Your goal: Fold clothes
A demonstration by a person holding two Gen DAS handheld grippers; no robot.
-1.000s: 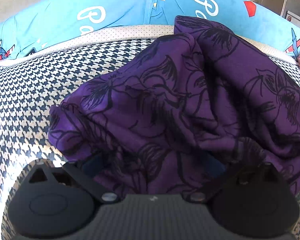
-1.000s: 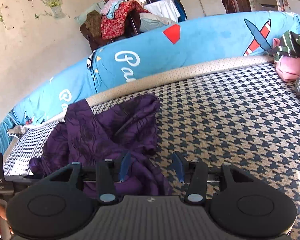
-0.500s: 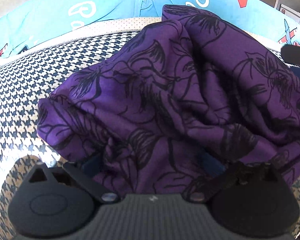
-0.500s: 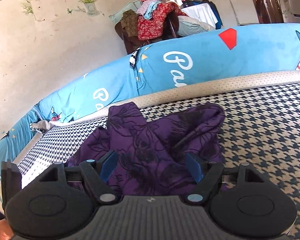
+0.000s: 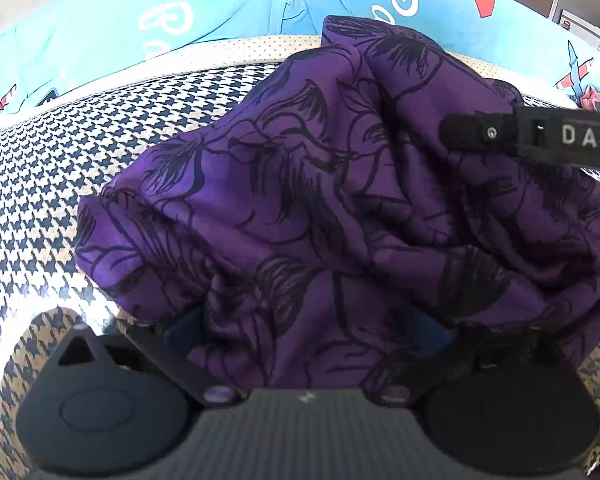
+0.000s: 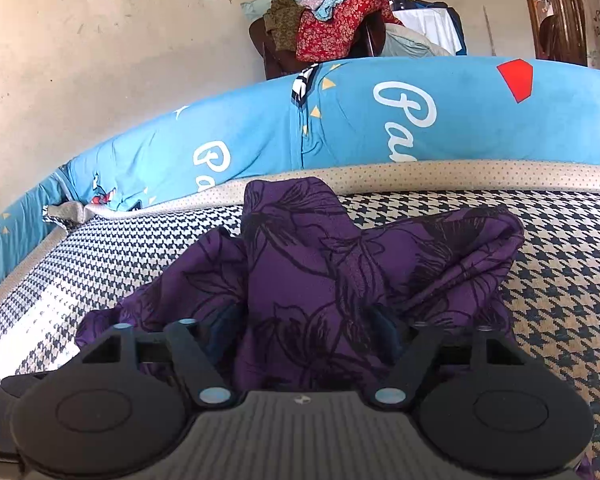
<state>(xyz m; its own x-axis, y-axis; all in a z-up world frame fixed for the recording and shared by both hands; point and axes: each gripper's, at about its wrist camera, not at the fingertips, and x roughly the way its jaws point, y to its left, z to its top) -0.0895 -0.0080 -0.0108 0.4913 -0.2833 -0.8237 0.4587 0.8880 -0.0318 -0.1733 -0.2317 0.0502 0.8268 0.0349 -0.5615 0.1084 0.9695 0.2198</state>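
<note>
A purple garment (image 5: 300,200) with a black flower print lies bunched on the houndstooth bed cover (image 5: 60,160). My left gripper (image 5: 302,326) stands wide open at the garment's near edge, and cloth is heaped over and between its fingers, hiding most of the blue pads. In the right wrist view the same garment (image 6: 320,260) rises in a peak. My right gripper (image 6: 306,320) straddles a raised fold of it and its jaws are closing on that fold. One of its black fingers (image 5: 480,134) reaches in over the cloth from the right.
A blue printed bolster (image 6: 420,120) runs along the far edge of the bed cover (image 6: 560,280). Behind it a chair carries a pile of clothes (image 6: 332,28) against the wall. Pink cloth (image 5: 592,96) lies at the far right.
The right gripper has swung left from bare bed cover onto the garment, spread wider, then narrowed around a fold. It has entered the left wrist view. The left gripper has stayed put.
</note>
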